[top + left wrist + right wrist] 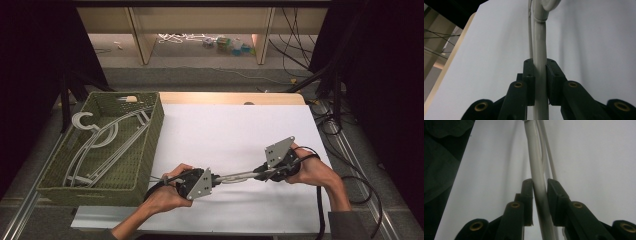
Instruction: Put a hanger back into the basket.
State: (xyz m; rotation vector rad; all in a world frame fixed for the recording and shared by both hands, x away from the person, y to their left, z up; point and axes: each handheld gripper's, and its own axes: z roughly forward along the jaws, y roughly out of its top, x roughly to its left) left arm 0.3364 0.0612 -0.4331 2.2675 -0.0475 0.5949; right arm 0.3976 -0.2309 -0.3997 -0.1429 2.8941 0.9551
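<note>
Item: grey hanger (239, 176), held off the white table (240, 125) between two hand-held grippers, near front edge, just right of the basket (150, 150). L gripper (216, 179): jaws pinched tight on the hanger's arm, pads flush on both sides in left gripper view (540, 82), hook end running on ahead. R gripper (260, 172): jaws round the other stretch of the same arm (539, 195); left pad seems to touch, right pad shows a thin gap, so grip looks loosened, not firm. Prob. reason for two-ended hold: keeps the long piece level and stops it swinging; L side appears to carry the load while R lets go or re-seats. Basket: green woven, at table's left edge, approx. two or three more grey hangers (105, 142) lying flat inside, hooks toward far end. Likely destination or source for the held one; can't tell which.
</note>
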